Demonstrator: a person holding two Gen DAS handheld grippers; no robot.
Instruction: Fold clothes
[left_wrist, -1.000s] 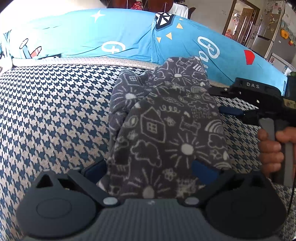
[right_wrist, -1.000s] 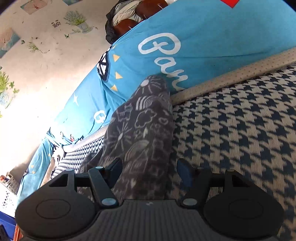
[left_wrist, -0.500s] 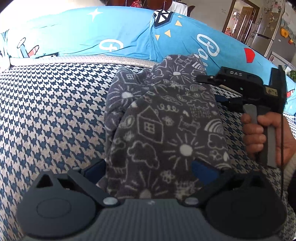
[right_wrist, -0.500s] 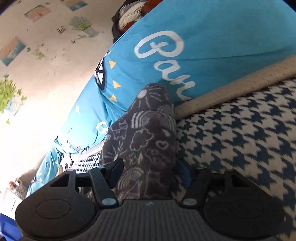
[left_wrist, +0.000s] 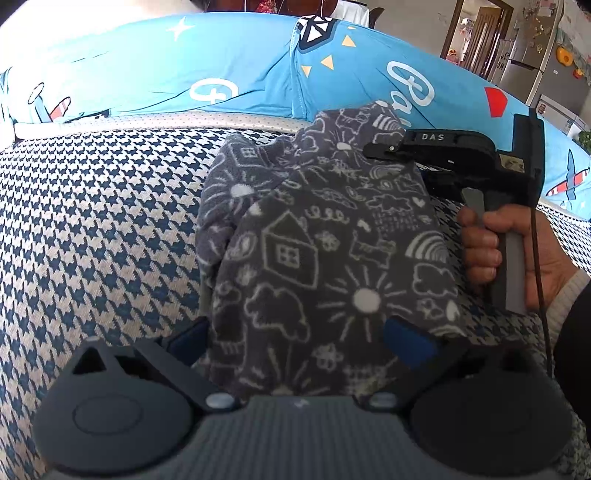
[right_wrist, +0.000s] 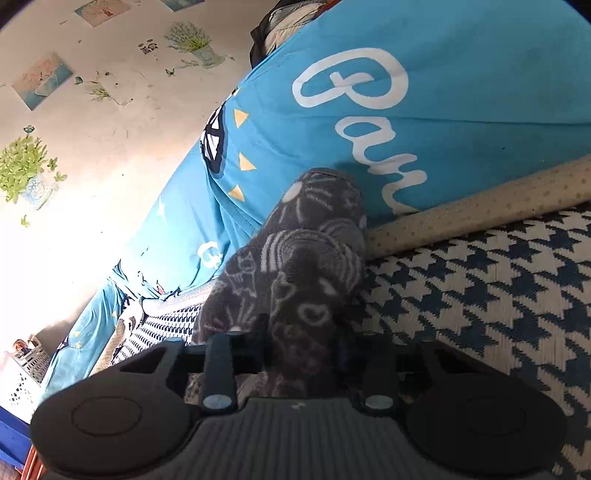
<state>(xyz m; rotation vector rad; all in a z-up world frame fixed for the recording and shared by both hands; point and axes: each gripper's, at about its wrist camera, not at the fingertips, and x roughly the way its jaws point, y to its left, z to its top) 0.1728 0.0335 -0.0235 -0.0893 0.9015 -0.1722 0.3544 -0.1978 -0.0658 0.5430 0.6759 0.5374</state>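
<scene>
A grey fleece garment (left_wrist: 325, 236) printed with white doodles lies bunched on the blue-and-white houndstooth cover (left_wrist: 103, 221). My left gripper (left_wrist: 295, 339) is open, its blue-padded fingers spread wide on either side of the garment's near end. At the garment's far right edge sits my right gripper (left_wrist: 384, 149), held by a hand (left_wrist: 480, 247). In the right wrist view that gripper (right_wrist: 303, 343) is shut on a raised fold of the garment (right_wrist: 306, 266), with cloth pinched between the fingers. The garment's far end rests against the blue cushion (right_wrist: 406, 110).
Blue printed cushions (left_wrist: 166, 74) line the back of the houndstooth cover (right_wrist: 498, 288), with a beige piped edge (right_wrist: 480, 206) between them. A fridge (left_wrist: 535, 59) and a doorway stand far right. A white basket (right_wrist: 26, 365) sits by the stickered wall.
My right gripper moved in over the garment's far right edge and closed from open onto a fold of it. The left gripper stayed open around the near end.
</scene>
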